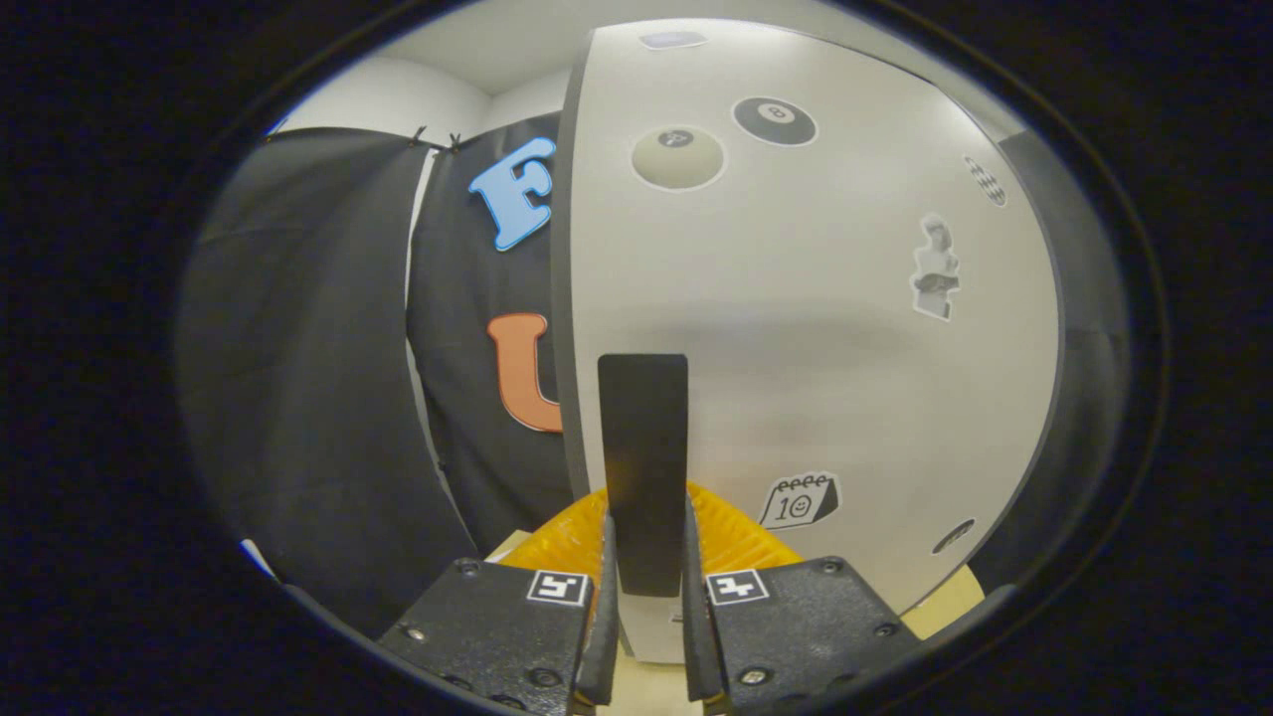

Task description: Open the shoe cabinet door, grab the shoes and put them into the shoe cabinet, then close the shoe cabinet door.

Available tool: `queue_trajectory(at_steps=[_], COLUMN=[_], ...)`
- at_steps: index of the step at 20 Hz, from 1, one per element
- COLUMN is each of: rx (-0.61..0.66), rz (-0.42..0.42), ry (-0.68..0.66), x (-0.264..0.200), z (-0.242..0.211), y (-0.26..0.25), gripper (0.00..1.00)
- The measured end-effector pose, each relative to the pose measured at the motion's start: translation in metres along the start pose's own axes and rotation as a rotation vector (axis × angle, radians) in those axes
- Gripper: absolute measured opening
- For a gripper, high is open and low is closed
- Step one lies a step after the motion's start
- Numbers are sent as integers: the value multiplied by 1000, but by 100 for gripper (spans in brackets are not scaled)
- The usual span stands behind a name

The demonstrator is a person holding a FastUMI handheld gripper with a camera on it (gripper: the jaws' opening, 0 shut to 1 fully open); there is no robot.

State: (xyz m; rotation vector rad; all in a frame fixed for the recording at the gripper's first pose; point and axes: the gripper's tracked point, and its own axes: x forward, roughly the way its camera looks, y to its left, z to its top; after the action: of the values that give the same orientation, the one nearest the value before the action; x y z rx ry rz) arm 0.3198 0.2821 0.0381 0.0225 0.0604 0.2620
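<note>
My gripper is clamped on the dark handle, one finger on each flat side, because that upright strip near the free edge of the white cabinet door gives the leverage to swing it; shoes unseen.

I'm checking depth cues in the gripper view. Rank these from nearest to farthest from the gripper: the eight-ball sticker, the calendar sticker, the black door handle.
1. Black door handle: between the fingers of the gripper, which look shut on it.
2. Calendar sticker: on the cabinet door, just right of the handle.
3. Eight-ball sticker: far up the door, beyond the handle.
</note>
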Motion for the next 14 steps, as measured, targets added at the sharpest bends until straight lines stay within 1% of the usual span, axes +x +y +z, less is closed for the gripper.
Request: queue_trajectory(at_steps=[3,9,14], rx=[6,5,20], rz=[36,56,36], ry=[5,-3,-6], x=[-16,-50,-81], z=[-3,-9,-13], y=[0,-9,-19], gripper=[29,28,27])
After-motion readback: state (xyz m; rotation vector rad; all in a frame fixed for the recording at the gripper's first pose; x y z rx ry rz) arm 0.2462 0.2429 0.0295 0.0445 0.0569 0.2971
